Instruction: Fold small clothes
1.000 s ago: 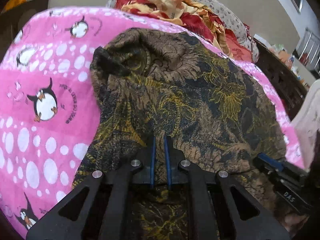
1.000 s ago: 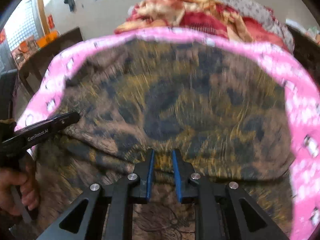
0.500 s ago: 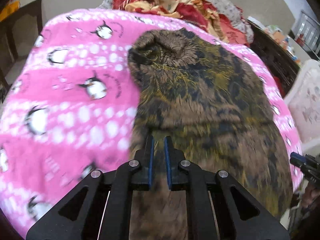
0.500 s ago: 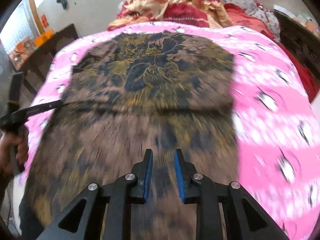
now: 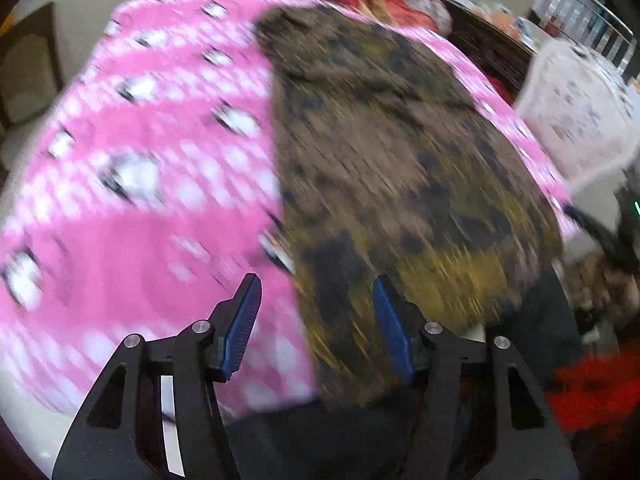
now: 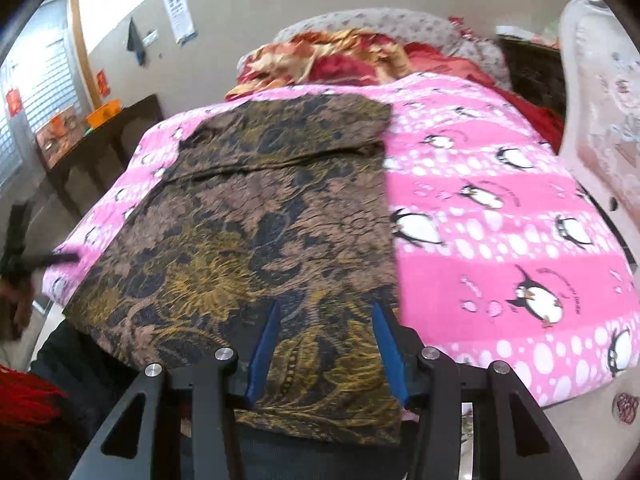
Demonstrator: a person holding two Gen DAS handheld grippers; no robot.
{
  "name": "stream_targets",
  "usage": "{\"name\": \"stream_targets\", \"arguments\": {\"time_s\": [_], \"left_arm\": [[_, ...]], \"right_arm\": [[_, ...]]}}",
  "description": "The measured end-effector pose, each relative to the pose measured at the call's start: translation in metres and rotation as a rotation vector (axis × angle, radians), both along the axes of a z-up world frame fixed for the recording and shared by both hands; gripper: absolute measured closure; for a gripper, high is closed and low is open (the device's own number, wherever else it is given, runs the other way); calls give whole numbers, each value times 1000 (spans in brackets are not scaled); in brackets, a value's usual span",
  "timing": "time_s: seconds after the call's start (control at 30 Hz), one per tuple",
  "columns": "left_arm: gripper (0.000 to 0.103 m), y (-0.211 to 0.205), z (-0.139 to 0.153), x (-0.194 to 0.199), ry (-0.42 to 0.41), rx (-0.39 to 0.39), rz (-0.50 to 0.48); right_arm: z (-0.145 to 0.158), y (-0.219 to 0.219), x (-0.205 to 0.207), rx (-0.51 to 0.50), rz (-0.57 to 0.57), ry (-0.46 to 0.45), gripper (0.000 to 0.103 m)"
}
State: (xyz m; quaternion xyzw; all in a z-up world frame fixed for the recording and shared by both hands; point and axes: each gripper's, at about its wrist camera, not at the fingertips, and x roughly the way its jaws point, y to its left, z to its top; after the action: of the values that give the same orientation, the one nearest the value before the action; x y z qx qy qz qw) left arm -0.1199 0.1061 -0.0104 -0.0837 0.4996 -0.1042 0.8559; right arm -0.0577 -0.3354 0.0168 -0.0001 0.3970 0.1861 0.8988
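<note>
Garment: brown cloth piece with a black and mustard-yellow floral print (image 6: 256, 232) lay spread flat on a pink fleece blanket printed with penguins and white dots (image 6: 500, 208). It covered the blanket's left half in the right wrist view and its right half in the left wrist view (image 5: 400, 152). Near hem hung over the blanket's front edge. One crease ran across the cloth near its far end.

Left gripper (image 5: 316, 320): black frame, blue ribbed pads, jaws apart and opening. Nothing pinched. One pad sat over the pink blanket (image 5: 140, 200), the other over the cloth's near left edge. The left wrist view was heavily motion-blurred, so contact with the fabric could not be judged.

Right gripper (image 6: 326, 348): same build, jaws apart and opening. The cloth's near right corner showed in the gap between the pads, but they did not press on it.

Left gripper's tip also showed at the far left of the right wrist view (image 6: 56, 258), just beside the blanket's edge, held by a person's hand (image 6: 16, 304).

Behind the blanket sat a heap of red and orange patterned bedding (image 6: 340, 60). A dark wooden table (image 6: 100, 140) stood at left, by the wall.
</note>
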Motion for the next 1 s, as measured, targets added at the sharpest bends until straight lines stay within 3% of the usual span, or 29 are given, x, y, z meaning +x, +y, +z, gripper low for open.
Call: {"name": "stream_targets", "arguments": {"time_s": [0.13, 0.4, 0.57, 0.73, 0.8, 1.0], "left_arm": [[46, -13, -20, -9, 36, -3, -7], [46, 17, -32, 13, 54, -279, 34], [52, 5, -25, 8, 67, -262, -43], [86, 14, -32, 11, 45, -241, 35], [87, 14, -33, 11, 36, -232, 54], [88, -1, -28, 9, 8, -106, 14]], "right_arm": [[4, 4, 5, -11, 2, -7, 57], [7, 11, -1, -13, 32, -25, 57], [4, -7, -4, 13, -21, 6, 57], [-15, -41, -3, 98, -62, 83, 57], [-27, -49, -1, 114, -72, 113, 57], [-44, -61, 0, 259, 0, 151, 57]]}}
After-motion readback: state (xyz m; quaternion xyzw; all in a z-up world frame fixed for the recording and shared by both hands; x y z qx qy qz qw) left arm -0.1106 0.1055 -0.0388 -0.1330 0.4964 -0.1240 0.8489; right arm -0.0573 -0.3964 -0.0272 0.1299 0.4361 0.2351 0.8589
